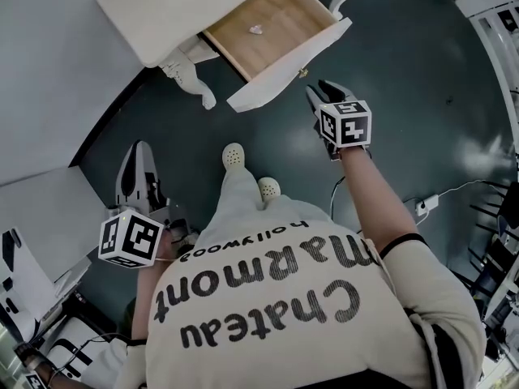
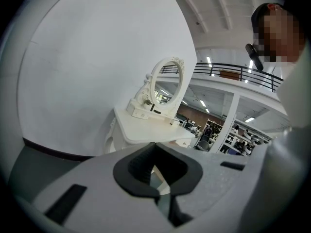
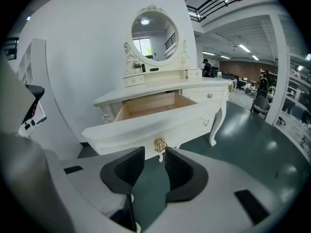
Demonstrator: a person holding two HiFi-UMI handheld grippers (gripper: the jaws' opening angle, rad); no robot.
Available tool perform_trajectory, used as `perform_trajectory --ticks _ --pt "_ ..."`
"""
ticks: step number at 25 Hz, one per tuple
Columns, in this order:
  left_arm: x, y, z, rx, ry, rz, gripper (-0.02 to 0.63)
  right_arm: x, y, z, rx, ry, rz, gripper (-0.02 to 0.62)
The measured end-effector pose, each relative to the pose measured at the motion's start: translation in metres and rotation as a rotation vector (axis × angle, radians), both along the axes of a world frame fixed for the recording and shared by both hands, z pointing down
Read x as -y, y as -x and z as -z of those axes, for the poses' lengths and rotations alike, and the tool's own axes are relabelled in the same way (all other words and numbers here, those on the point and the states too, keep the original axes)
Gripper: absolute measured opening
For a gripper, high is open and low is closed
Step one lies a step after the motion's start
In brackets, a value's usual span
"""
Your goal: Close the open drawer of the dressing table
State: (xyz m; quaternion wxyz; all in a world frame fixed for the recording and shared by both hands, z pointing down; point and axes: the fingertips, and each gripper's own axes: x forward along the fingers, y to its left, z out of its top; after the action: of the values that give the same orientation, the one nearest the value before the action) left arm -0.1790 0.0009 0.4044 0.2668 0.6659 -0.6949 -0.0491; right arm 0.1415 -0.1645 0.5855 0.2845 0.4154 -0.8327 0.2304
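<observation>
The drawer (image 1: 288, 67) stands pulled out. The right gripper (image 1: 323, 92), jaws spread, lines up near its knob (image 3: 160, 146), likely to push. The left gripper (image 1: 139, 152) hangs aside, jaws pressed together.

Dressing table (image 1: 154, 23) cut off at the head view's top edge; small pale object (image 1: 256, 29) in drawer (image 1: 288, 73) unidentifiable.

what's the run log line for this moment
drawer: open | right gripper: open, empty, lined up on gold knob | left gripper: shut, empty
</observation>
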Motion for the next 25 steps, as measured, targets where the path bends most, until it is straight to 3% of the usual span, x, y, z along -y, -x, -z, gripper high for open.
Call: perform_trajectory --ticks 10,25 --pt "-0.001 0.006 -0.004 -0.001 0.010 0.024 0.008 0.019 0.010 -0.019 -0.108 0.033 0.119 0.189" --pt "0.006 0.025 -0.021 -0.014 0.040 0.074 0.008 0.039 0.033 -0.046 -0.217 0.041 0.241 0.189"
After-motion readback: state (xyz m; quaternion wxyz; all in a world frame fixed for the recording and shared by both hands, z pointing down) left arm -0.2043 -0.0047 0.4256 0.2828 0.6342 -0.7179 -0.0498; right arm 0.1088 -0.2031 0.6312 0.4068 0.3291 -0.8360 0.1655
